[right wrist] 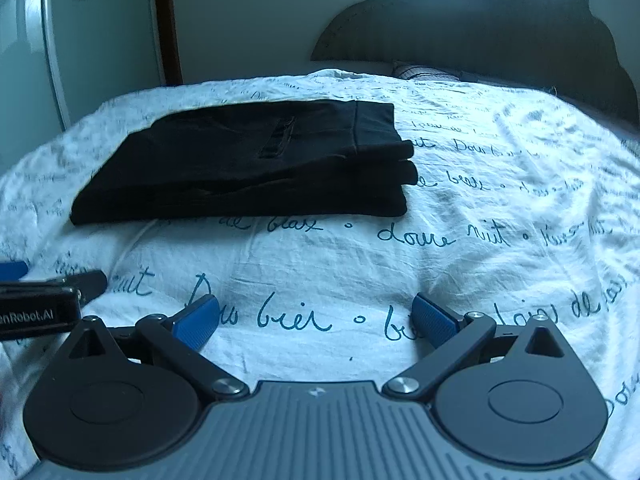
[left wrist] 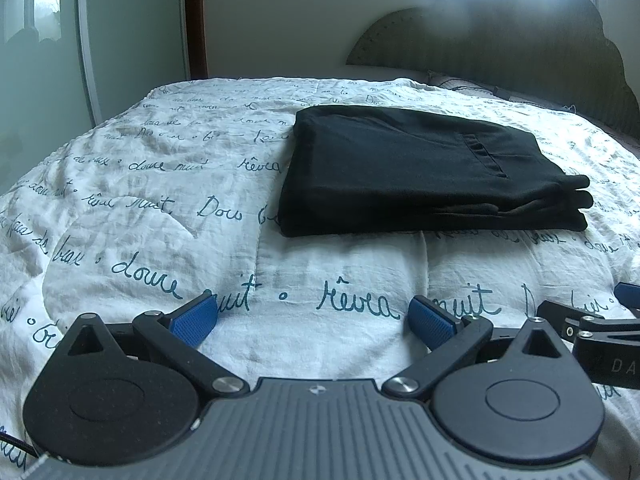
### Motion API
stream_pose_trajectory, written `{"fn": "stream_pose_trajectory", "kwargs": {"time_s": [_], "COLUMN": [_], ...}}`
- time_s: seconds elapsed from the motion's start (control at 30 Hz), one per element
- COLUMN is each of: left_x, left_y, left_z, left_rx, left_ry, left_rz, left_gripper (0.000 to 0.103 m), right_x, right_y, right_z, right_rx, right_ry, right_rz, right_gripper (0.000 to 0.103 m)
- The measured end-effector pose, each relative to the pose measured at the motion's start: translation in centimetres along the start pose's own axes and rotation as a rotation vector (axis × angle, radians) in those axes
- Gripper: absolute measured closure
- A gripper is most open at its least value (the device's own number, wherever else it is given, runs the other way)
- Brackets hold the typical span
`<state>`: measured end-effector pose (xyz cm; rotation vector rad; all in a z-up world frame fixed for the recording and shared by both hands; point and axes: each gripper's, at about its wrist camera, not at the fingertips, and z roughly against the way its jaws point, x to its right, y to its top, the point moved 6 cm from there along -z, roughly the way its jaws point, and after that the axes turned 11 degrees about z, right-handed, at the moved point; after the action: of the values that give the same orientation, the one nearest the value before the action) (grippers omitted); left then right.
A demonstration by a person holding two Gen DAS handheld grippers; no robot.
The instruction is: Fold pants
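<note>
pants (left wrist: 420,176) sit folded in a neat black stack (pocket side up) on the quilt (left wrist: 160,220), toward the headboard (left wrist: 520,52). Left gripper (left wrist: 312,320) and right gripper (right wrist: 316,320) both spread wide, holding nothing, near the pants but not touching

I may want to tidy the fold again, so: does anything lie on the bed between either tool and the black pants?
Nothing visible does. Only bare printed bedspread lies between the open left tool and the folded black pants, and likewise ahead of the open right tool. Each tool sits beside the other, not in front.
</note>
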<state>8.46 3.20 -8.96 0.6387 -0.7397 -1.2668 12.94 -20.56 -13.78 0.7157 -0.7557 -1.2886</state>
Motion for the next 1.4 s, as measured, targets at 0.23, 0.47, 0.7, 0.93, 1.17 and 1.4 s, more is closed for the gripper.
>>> {"fn": "stream_pose_trajectory", "kwargs": {"time_s": [0.23, 0.47, 0.7, 0.93, 1.17, 1.4], "left_x": [0.08, -0.12, -0.08, -0.1, -0.12, -0.11], "left_y": [-0.05, -0.01, -0.03, -0.01, -0.01, -0.01], "left_z": [-0.11, -0.2, -0.14, -0.18, -0.18, -0.18], "left_rx": [-0.002, 0.0, 0.0, 0.0, 0.001, 0.001], "left_ry": [0.003, -0.001, -0.001, -0.001, -0.001, -0.001], "left_rz": [-0.005, -0.005, -0.005, -0.005, -0.005, -0.005], "left_gripper": [0.0, 0.0, 0.0, 0.0, 0.0, 0.0], "right_x": [0.1, 0.2, 0.19, 0.22, 0.2, 0.2], "right_y": [0.0, -0.02, -0.01, -0.04, -0.01, -0.01], "right_z": [-0.04, -0.04, -0.04, -0.03, -0.06, -0.06], "right_rx": [0.001, 0.002, 0.001, 0.001, 0.002, 0.002], "right_ry": [0.007, 0.008, 0.008, 0.008, 0.008, 0.008], "right_rz": [-0.01, -0.008, -0.007, -0.007, -0.007, -0.007], "right_gripper": [0.0, 0.0, 0.0, 0.0, 0.0, 0.0]}}
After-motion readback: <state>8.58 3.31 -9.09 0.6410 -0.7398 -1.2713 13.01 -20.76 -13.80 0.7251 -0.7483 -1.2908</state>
